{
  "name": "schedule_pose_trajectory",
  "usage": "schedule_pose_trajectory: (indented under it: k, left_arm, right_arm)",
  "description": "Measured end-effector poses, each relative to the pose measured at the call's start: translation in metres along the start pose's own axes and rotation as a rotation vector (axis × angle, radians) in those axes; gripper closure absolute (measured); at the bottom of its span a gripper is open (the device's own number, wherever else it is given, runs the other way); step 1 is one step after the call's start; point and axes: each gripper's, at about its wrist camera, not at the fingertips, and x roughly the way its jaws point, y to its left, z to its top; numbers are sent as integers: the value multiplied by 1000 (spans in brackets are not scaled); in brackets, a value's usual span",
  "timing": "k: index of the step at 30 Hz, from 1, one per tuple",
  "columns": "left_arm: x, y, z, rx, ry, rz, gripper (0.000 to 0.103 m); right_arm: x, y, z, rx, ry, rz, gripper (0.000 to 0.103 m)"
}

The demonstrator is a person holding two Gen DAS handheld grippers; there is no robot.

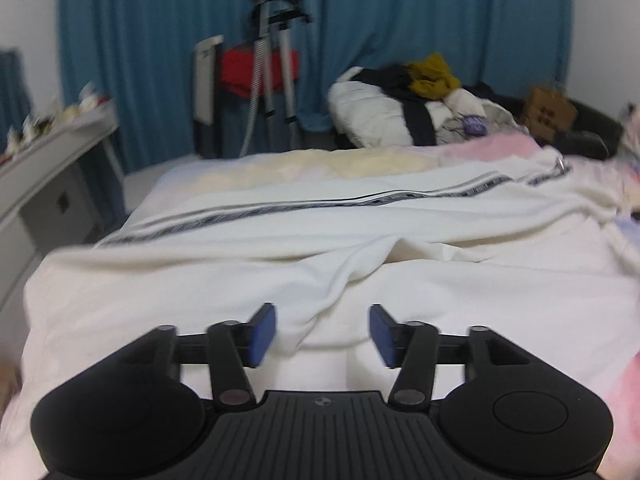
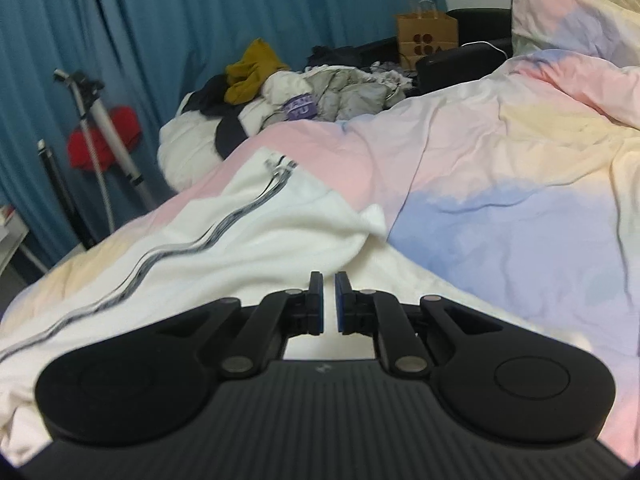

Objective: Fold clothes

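A white zip-up garment point(image 1: 304, 232) with a dark-edged zipper lies spread across the bed; it also shows in the right wrist view point(image 2: 224, 248). My left gripper point(image 1: 322, 334) is open, its blue pads either side of a raised fold of the white cloth, not closed on it. My right gripper point(image 2: 329, 302) has its jaws nearly together with a thin gap, just above the garment's near edge. Whether cloth is pinched between them is not visible.
A pastel pink, blue and yellow duvet point(image 2: 500, 184) covers the bed. A heap of clothes point(image 2: 288, 92) with a mustard item lies at the far edge, beside a brown paper bag point(image 2: 426, 38). Blue curtains point(image 1: 160, 40), a garment steamer point(image 1: 272, 72) and a grey desk point(image 1: 44, 168) stand beyond.
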Motion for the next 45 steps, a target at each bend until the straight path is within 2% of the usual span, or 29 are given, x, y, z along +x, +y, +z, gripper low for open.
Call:
schedule_pose_trajectory:
  k: [4,5,7,10,14,16,19,23,24,26,28,31,33,35,39,41,42,43,45]
  left_arm:
    - [-50,42,-4,-184,17,-13,27]
    - [-62,56,-6,-234,20,-11,26]
    - [-89,93,-14,-373,18,13,21]
    - [-127,150,-36,-608,2,26,20]
    - [-160,222,-88,-967,27,25,19]
    - [-162,239,-114,-1075,57,10,19]
    - [-164,265,-154,-1232,102,-14,20]
    - [-154,266,-159,-1283,105,-60,23]
    - [-152,267,-161,-1294,105,-72,24]
    - [-147,267,-163,-1317,106,-95,24]
    - [-142,267,-165,-1340,106,-119,24]
    - [-135,268,-169,-1375,107,-154,24]
    - [-130,269,-171,-1398,108,-178,24]
    - [-126,268,-171,-1408,113,-193,24]
    - [-124,268,-172,-1416,121,-199,27]
    - [-120,269,-172,-1417,129,-215,27]
    - [-119,270,-172,-1417,133,-223,27]
    - [-117,270,-174,-1426,133,-233,27]
    - [-116,268,-176,-1434,134,-244,29]
  right_arm:
    - [-26,-11,-9,33,15,11,93]
    - [-30,-16,-12,51,18,4,93]
    - [-36,-28,-17,104,32,-26,93]
    - [-41,-50,-20,200,38,-58,93]
    - [-49,-77,-23,337,-4,-130,93]
    - [-54,-85,-25,384,-39,-200,93]
    - [-61,-94,-27,434,-84,-260,93]
    - [-65,-110,-31,522,-98,-317,92]
    - [-65,-115,-33,556,-100,-331,89]
    - [-69,-130,-39,653,-114,-363,74]
    - [-75,-145,-47,744,-133,-399,49]
    - [-76,-159,-58,834,-132,-406,34]
    - [-69,-163,-61,865,-97,-373,34]
    - [-58,-163,-65,888,-54,-302,34]
    - [-29,-146,-61,770,33,-198,35]
    - [-12,-135,-60,695,80,-168,39]
    - [-6,-132,-61,683,90,-164,52]
    - [-3,-128,-61,661,89,-182,70]
    - [-5,-119,-56,595,61,-230,89]
